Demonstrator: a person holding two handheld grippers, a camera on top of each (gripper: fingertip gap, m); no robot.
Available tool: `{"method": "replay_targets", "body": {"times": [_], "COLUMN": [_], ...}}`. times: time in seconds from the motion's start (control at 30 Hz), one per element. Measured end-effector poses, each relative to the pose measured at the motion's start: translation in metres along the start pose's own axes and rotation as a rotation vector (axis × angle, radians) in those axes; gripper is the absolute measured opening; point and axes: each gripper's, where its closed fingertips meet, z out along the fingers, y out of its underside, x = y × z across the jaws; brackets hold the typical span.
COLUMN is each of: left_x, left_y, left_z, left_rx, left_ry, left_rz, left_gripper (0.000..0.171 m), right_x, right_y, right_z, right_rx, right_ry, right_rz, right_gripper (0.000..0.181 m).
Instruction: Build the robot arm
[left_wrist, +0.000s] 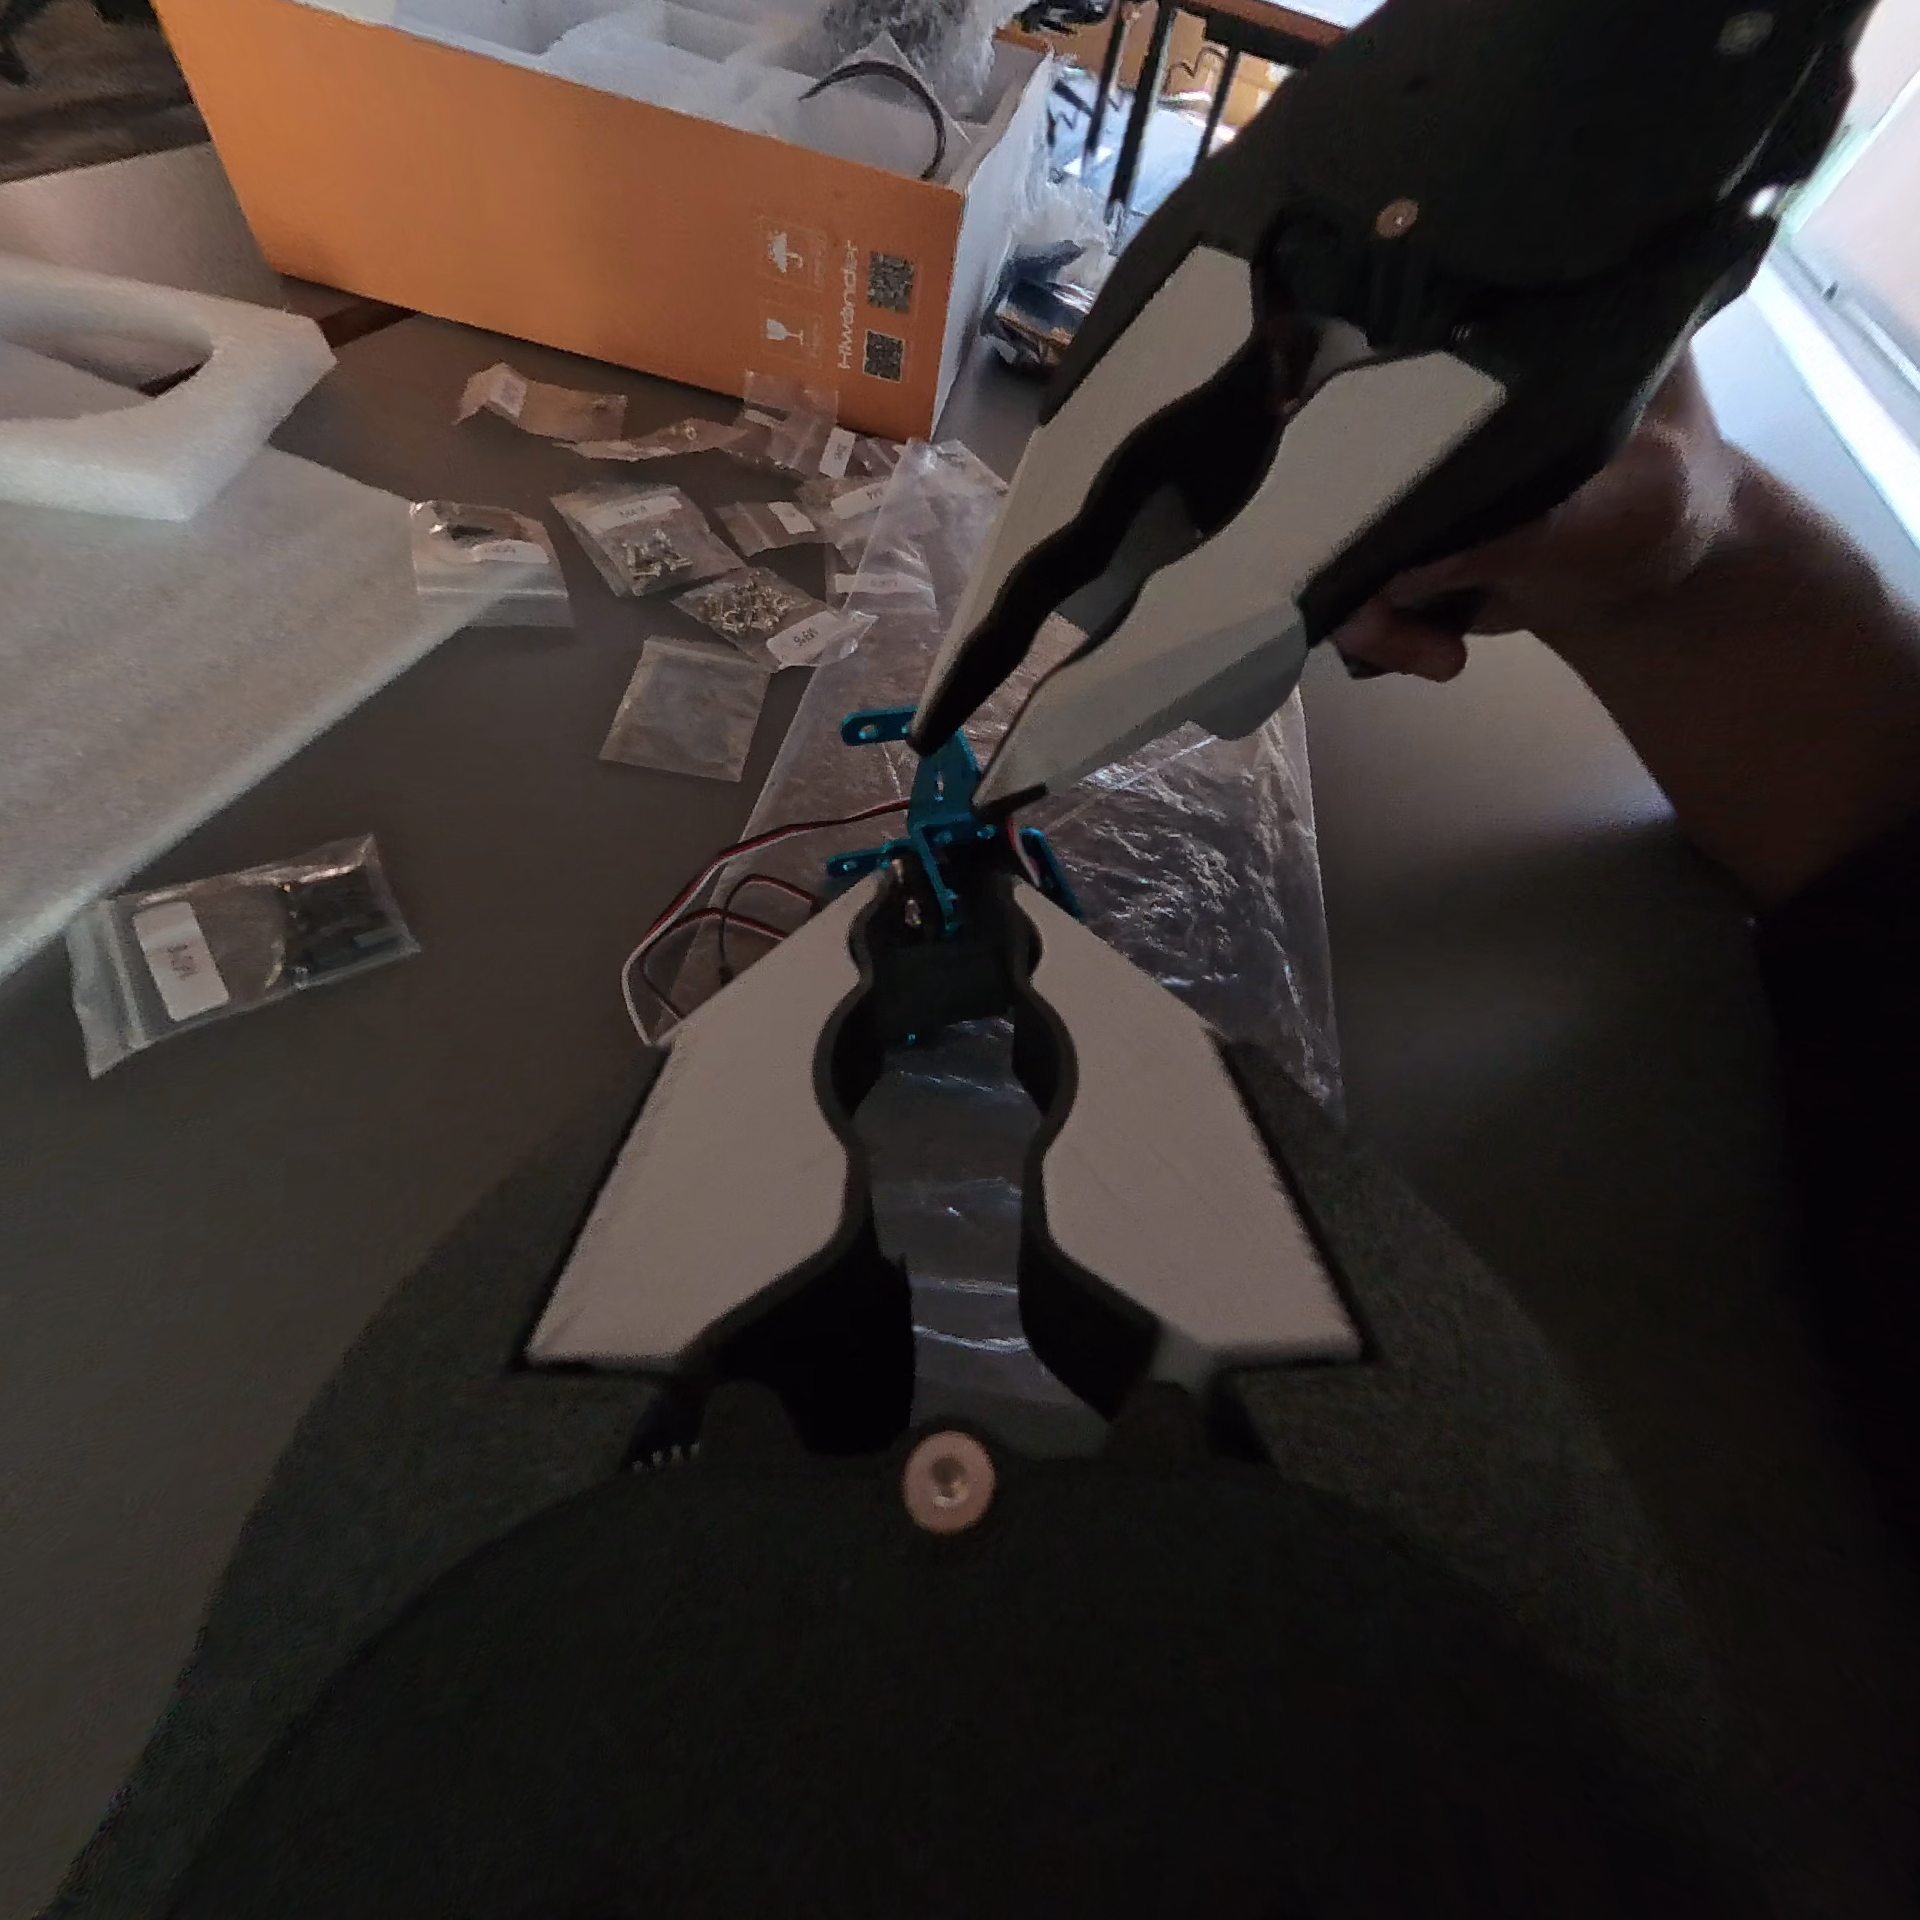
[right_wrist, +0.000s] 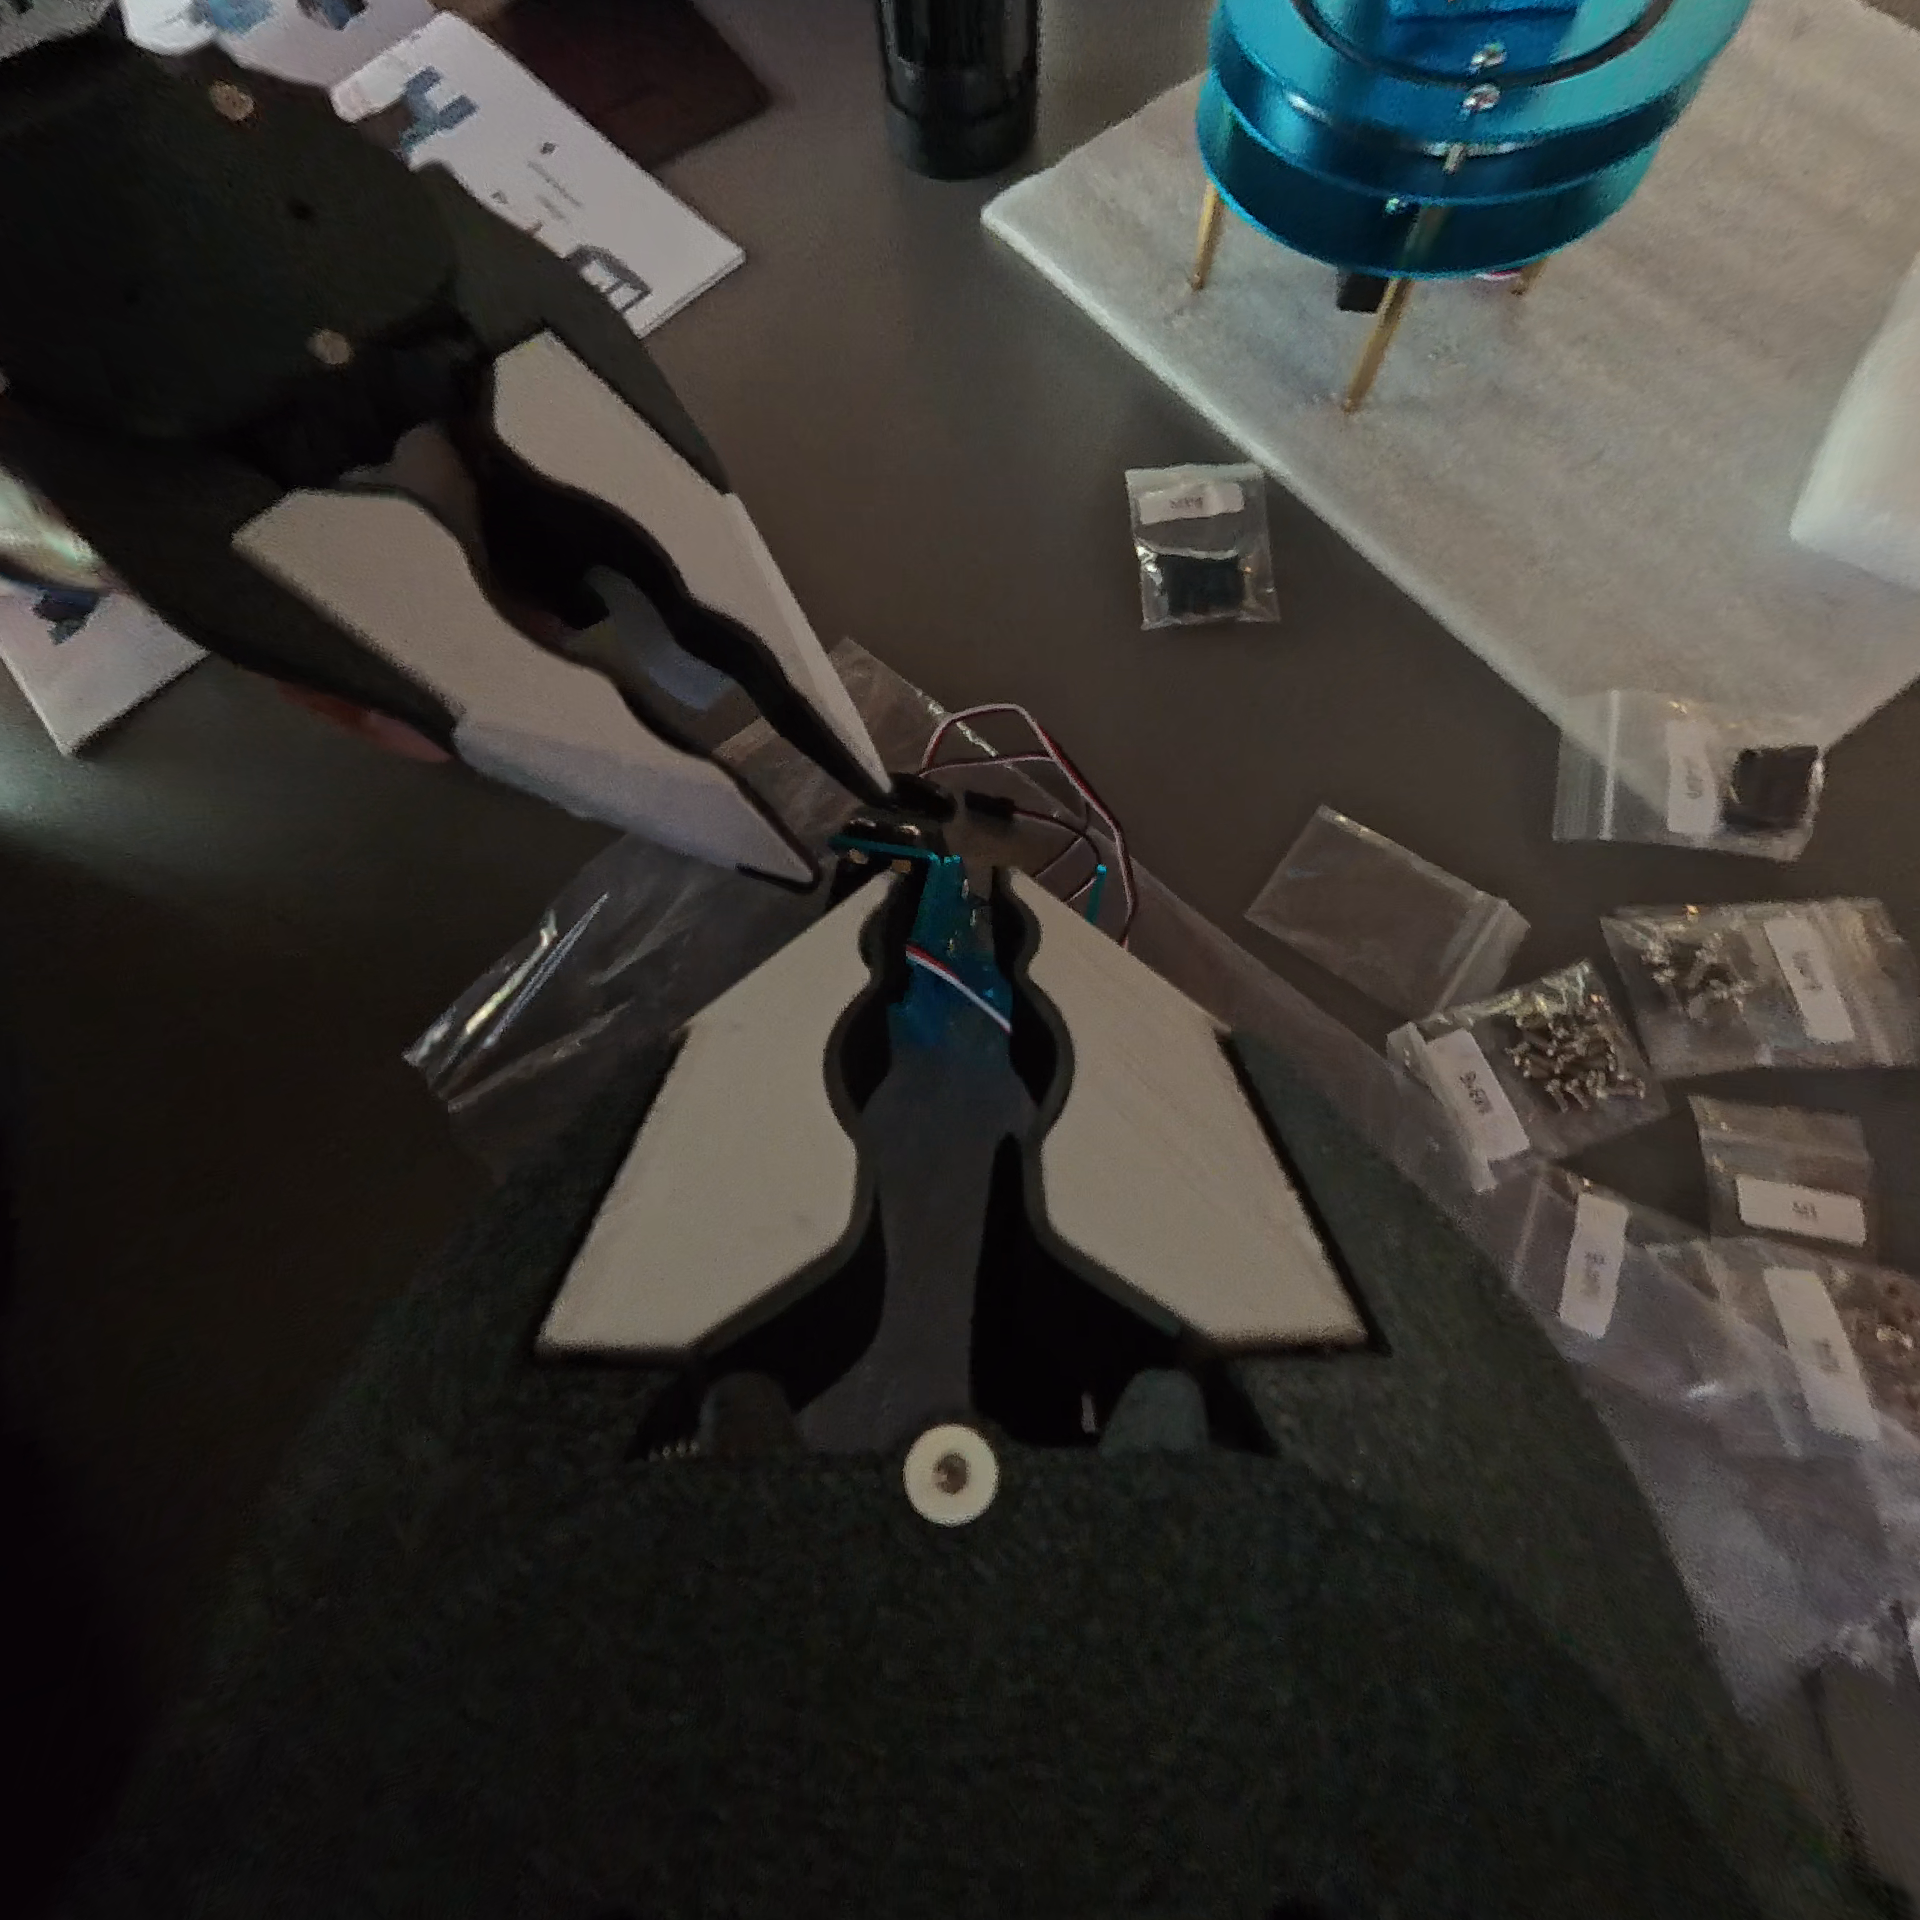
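Note:
A small assembly hangs between both grippers above a clear plastic bag (left_wrist: 1164, 883). It is a black servo (left_wrist: 935, 971) with blue metal brackets (left_wrist: 940, 805) and red, white and black wires (left_wrist: 696, 940). My left gripper (left_wrist: 940, 914) is shut on the servo body. My right gripper (left_wrist: 966, 774) comes in from the upper right and is shut on the blue bracket. In the right wrist view, my right gripper (right_wrist: 948, 883) clamps the blue bracket (right_wrist: 948, 961). There the left gripper (right_wrist: 844, 831) grips from the upper left, with the wires (right_wrist: 1023, 743) looping behind.
An open orange cardboard box (left_wrist: 582, 208) and white foam (left_wrist: 125, 416) stand at the back left. Several small bags of screws (left_wrist: 649, 540) lie on the grey table, also at right (right_wrist: 1538, 1049). A blue round base on gold legs (right_wrist: 1455, 135) stands on a foam sheet (right_wrist: 1507, 457). A booklet (right_wrist: 592, 197) and a black cylinder (right_wrist: 961, 83) lie beyond. My left and right fingertips are right by each other.

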Motion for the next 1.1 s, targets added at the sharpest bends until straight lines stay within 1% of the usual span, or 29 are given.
{"method": "replay_targets", "body": {"times": [0.13,0.3,0.37,0.53,0.63,0.73,0.8,1.0,1.07,1.1], "left_x": [-0.002,-0.001,-0.002,-0.002,-0.003,-0.003,-0.003,-0.003,-0.003,-0.003], "left_y": [0.003,0.006,0.006,0.005,0.005,0.005,0.005,0.005,0.005,0.005], "left_z": [0.004,0.008,0.009,0.01,0.01,0.01,0.01,0.01,0.01,0.01], "left_rx": [-0.024,-0.032,-0.029,-0.024,-0.022,-0.02,-0.02,-0.02,-0.02,-0.02], "left_ry": [-0.029,-0.018,-0.016,-0.028,-0.039,-0.047,-0.053,-0.063,-0.065,-0.066], "left_rz": [0.103,0.111,0.106,0.119,0.12,0.127,0.137,0.143,0.143,0.143], "left_gripper": [0.024,0.024,0.023,0.019,0.016,0.012,0.012,0.012,0.012,0.011], "right_x": [-0.006,-0.004,-0.005,-0.005,-0.005,-0.008,-0.011,-0.01,-0.007,-0.007], "right_y": [-0.003,0.007,0.007,0.007,0.006,0.005,0.004,0.004,0.005,0.005], "right_z": [0.003,0.013,0.014,0.014,0.013,0.011,0.009,0.01,0.011,0.011], "right_rx": [0.045,0.016,0.021,0.04,0.051,0.071,0.079,0.058,0.055,0.057], "right_ry": [0.033,0.092,0.07,0.011,-0.051,-0.142,-0.192,-0.145,-0.132,-0.142], "right_rz": [0.07,0.054,0.063,0.134,0.217,0.314,0.342,0.289,0.292,0.308], "right_gripper": [0.014,0.016,0.012,0.011,0.011,0.006,0.013,0.012,0.006,0.006]}}
